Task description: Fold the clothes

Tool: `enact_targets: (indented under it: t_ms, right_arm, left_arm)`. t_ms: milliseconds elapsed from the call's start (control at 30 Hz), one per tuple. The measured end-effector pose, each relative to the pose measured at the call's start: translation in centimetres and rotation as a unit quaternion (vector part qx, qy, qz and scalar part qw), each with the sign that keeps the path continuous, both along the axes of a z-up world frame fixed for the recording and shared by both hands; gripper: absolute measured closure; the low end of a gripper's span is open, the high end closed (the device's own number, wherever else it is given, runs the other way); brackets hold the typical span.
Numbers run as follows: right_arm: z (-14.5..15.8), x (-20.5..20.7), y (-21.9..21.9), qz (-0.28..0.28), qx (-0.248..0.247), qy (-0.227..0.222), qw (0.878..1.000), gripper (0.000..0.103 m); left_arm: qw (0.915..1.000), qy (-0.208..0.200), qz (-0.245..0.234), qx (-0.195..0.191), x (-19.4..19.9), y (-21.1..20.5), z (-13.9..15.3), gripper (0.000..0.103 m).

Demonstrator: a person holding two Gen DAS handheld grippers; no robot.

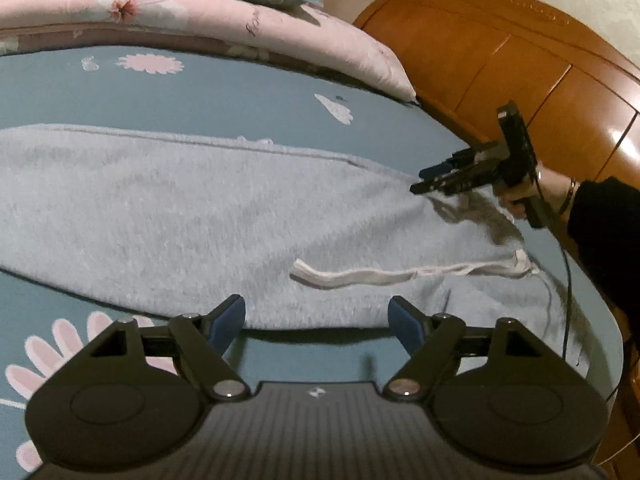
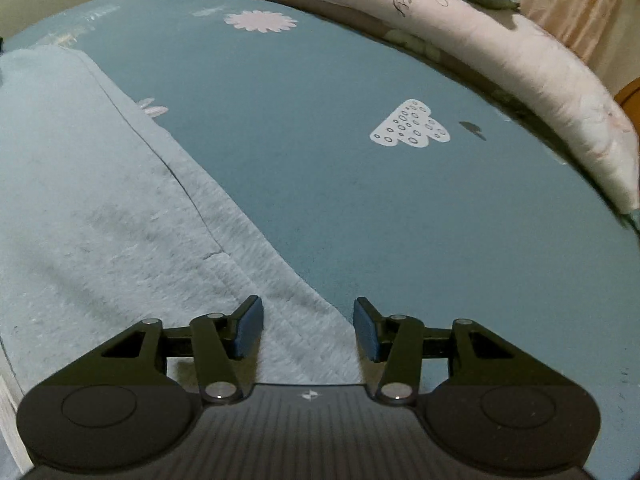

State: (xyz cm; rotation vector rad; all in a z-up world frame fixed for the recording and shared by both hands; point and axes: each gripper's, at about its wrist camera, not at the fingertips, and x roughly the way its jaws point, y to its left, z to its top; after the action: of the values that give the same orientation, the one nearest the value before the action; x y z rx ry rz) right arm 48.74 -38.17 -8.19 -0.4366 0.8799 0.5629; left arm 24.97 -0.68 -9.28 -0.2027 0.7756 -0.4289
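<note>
- Bedroom setup: teal flowered bedsheet (image 1: 208,92) with a rolled pink quilt (image 1: 224,20) along the far side and a wooden headboard (image 1: 500,60) off to the right of the left gripper.
- Grey sweatpants (image 1: 200,208) are laid out long and flat on the sheet, just ahead of the left gripper (image 1: 318,320). Its jaws are spread wide with nothing between them, right at the near hem edge of the fabric.
- White drawstring (image 1: 360,276) trails loose over the cloth, a bit ahead and right of the left gripper.
- Right gripper (image 2: 308,328) sits at the waistband end. In its own view the jaws are apart with cloth running under the left finger, nothing pinched. From the left view it looks nearly edge-on, so take that with a grain of salt.
- Tips, as far as I'd judge it: grab both layers at the edge, not just the top one, and keep both grips level so the fold line comes out straight. Tuck the drawstring in or it'll drag.
- Honestly this flat layout would fit either pants already halved leg-on-leg or just spread out for folding; can't call it.
- Hard to see: the leg ends run out of frame left, the waistband bunches in shadow under the right gripper, and fisheye bends everything.
</note>
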Motion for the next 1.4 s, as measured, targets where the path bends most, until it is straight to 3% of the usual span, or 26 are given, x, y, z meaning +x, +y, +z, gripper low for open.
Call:
enact_targets:
  t_ms: [167,200,300,367,500,567,800,1000,1233,1400]
  right_arm:
    - [-0.4,0.2,-1.1,0.001,0.046,0.031,0.998,0.062]
    - [-0.3,0.1,-1.0,0.003,0.046,0.024,0.999,0.075]
    - [-0.2,0.2,-1.0,-0.016,0.039,0.003,0.999,0.100]
    - [-0.4,1.0,-1.3,-0.051,0.042,0.006,0.998,0.100]
    - [0.6,-0.2,0.7,-0.055,-0.002,-0.005,0.998,0.089]
    - [2.2,-1.1,1.9,-0.050,-0.018,-0.010,0.999,0.089]
    - [11.1,-4.6,9.1,0.009,-0.052,-0.041,0.998,0.081]
    - [18.1,-6.1,18.2,0.075,-0.018,-0.065,0.995,0.077]
    - [19.6,-4.3,31.6,0.160,0.016,-0.059,0.985,0.077]
    - [17.6,-2.4,42.0,0.214,0.055,-0.045,0.974,0.074]
  left_arm:
    - [0.9998,0.011,-0.007,0.018,0.2,-0.6,-1.0,0.024]
    - [0.9997,0.010,-0.006,0.020,0.2,-0.5,-1.0,0.024]
    - [0.9999,0.008,0.002,0.013,0.0,0.1,-0.8,0.024]
    - [0.9997,0.011,0.013,0.019,0.0,0.4,-0.5,0.024]
    - [0.9986,0.000,0.042,0.032,-0.3,1.5,1.0,0.024]
    - [0.9979,-0.001,0.058,0.028,-0.4,2.5,1.8,0.024]
    - [0.9913,-0.004,0.124,0.043,-0.6,6.8,3.9,0.023]
    - [0.9810,-0.003,0.193,0.014,-0.9,13.0,4.7,0.022]
    - [0.9596,-0.004,0.281,0.018,-2.0,20.4,4.7,0.022]
    - [0.9432,0.006,0.332,-0.007,-2.8,25.4,3.7,0.022]
